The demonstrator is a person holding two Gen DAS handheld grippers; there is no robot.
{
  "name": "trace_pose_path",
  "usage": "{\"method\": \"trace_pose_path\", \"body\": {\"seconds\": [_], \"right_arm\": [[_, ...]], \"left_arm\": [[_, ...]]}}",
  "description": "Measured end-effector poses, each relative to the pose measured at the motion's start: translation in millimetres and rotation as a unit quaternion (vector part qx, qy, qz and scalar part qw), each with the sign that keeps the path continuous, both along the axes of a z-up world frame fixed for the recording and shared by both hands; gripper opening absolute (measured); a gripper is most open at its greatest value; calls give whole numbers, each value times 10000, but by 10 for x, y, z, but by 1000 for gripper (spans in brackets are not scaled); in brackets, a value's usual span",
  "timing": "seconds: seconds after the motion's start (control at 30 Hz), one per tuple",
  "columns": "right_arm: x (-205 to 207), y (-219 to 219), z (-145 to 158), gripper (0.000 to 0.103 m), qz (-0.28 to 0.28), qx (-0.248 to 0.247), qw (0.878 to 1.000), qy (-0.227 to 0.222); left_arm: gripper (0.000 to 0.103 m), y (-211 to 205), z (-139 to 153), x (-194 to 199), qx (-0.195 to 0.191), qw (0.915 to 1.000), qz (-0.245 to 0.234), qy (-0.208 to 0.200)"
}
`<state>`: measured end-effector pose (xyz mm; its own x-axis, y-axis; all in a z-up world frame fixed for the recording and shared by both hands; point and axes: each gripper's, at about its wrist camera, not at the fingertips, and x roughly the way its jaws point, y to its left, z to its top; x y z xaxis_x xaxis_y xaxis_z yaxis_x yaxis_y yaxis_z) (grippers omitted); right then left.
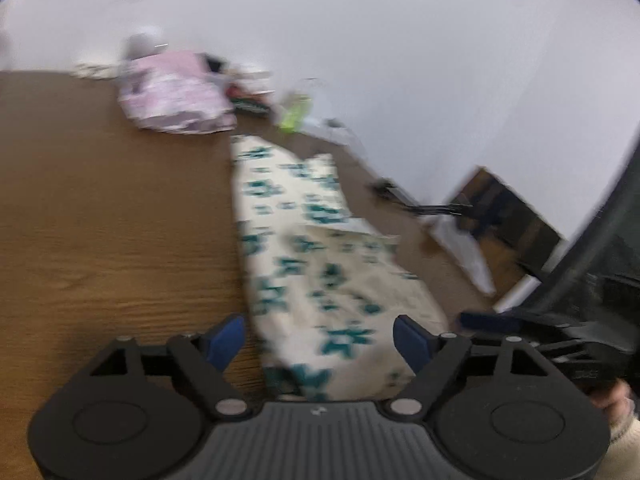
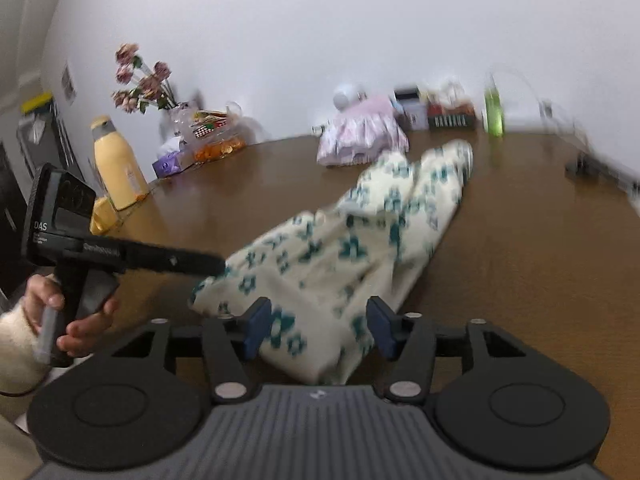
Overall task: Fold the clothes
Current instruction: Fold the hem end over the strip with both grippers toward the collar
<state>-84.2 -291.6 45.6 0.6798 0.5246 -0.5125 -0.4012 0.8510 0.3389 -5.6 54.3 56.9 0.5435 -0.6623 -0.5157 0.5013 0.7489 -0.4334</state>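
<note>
A cream garment with a teal flower print [image 1: 320, 264] lies stretched out on the brown wooden table [image 1: 112, 220], folded lengthwise, and shows in the right wrist view too [image 2: 360, 248]. My left gripper [image 1: 320, 338] is open, its blue pads either side of the garment's near end. My right gripper [image 2: 318, 326] is open, its pads astride the garment's near corner. The left gripper also shows in the right wrist view [image 2: 216, 266], its tip at the garment's left edge. The right gripper body shows at the right of the left wrist view [image 1: 520, 324]. Both views are motion-blurred.
A folded pink garment [image 2: 360, 136] lies at the table's far side. Beside it stand boxes [image 2: 412, 112] and a green bottle [image 2: 494, 114]. A yellow bottle [image 2: 118, 164], a vase of flowers [image 2: 148, 84] and snack bags [image 2: 212, 136] stand at the far left. A white wall stands behind.
</note>
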Motion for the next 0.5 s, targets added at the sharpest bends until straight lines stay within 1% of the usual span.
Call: {"method": "trace_pose_path", "body": {"seconds": [0.07,0.13,0.23,0.27,0.3,0.33,0.37,0.4,0.43,0.5], "right_arm": [[14,-47,-102,57,-114,248,9993,246],[61,-67,-153,57,-91,579,9978,294],[189,-59,-254,56,222,946,9942,449],[249,-70,-300,53,251,1051,9925,573],[301,-78,-348,36,287,1177,9900,726],[352,-86,-395,28,325,1305,9870,882],[369,-92,-410,25,376,1407,9846,964],[356,-84,-394,20,493,1410,9836,1013],[325,-74,-365,18,620,1397,9826,1051],[211,-68,-275,18,851,1355,9810,1100]], "left_arm": [[81,-107,-19,-13,120,9999,-75,-60],[81,-173,-69,14,236,9997,6,37],[80,-230,-134,37,282,9995,67,150],[72,-241,-148,36,298,9994,35,177],[62,-253,-160,32,342,9992,-32,205],[59,-260,-168,26,387,9990,-78,212],[54,-265,-164,13,440,9987,-111,212],[46,-270,-151,-5,475,9984,-162,269],[42,-267,-138,-23,470,9980,-218,361],[28,-244,-99,-105,449,9974,-355,440]]}}
